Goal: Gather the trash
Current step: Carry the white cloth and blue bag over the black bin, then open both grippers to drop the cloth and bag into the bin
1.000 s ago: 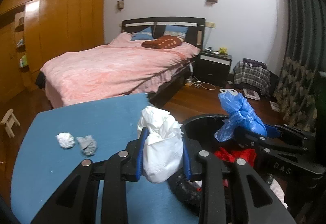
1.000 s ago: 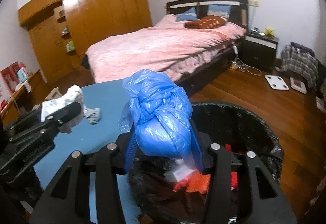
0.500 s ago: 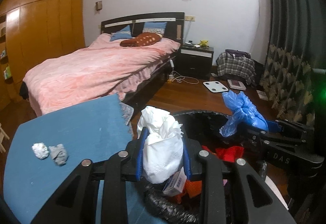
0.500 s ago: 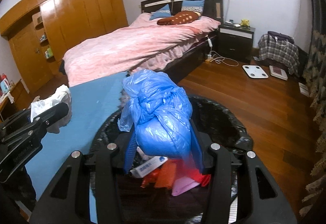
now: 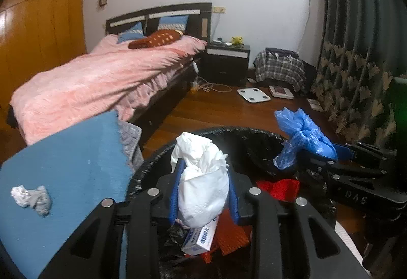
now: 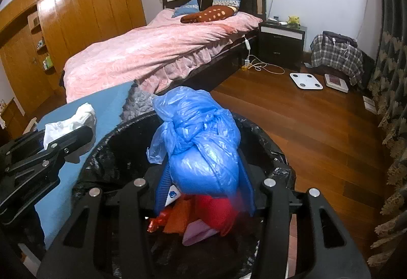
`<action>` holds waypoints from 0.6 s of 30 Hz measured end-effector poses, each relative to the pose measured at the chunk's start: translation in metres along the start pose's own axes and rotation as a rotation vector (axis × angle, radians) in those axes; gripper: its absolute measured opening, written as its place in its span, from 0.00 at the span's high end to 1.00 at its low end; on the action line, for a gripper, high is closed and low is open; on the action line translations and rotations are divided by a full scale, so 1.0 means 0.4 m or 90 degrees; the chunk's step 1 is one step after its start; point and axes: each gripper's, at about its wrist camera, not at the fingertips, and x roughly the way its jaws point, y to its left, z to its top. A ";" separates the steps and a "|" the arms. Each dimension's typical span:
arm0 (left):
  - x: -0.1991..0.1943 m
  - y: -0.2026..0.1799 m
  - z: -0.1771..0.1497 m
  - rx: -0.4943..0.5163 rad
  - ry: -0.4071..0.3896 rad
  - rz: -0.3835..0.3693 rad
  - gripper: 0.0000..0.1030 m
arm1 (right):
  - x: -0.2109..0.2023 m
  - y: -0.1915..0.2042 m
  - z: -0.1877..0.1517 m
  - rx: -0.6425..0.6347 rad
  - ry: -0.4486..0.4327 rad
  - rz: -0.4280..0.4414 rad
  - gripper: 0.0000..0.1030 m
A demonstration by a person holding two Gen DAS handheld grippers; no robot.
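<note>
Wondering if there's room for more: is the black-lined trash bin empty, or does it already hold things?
Already holding trash: inside the bin lie red wrappers and a small carton.

A crumpled white tissue wad (image 5: 203, 185) and a knotted blue plastic bag (image 6: 201, 141) hung over the black-lined trash bin (image 5: 254, 136), which held red scraps, while two small wads (image 5: 31, 199) lay on the blue table (image 5: 76, 164).

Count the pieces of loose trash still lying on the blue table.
2: a white wad and a grey wad, touching, on the blue table left of the bin. Others may lie out of view.
</note>
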 end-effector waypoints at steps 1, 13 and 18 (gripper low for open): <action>0.011 -0.003 -0.001 0.001 0.004 -0.004 0.67 | 0.007 -0.003 0.001 -0.001 0.002 -0.003 0.46; -0.022 0.076 -0.008 -0.034 -0.004 0.028 0.21 | 0.010 -0.016 -0.017 0.018 -0.004 -0.027 0.08; -0.072 0.135 -0.024 -0.055 -0.014 0.061 0.12 | -0.008 0.012 -0.008 0.017 -0.009 -0.015 0.07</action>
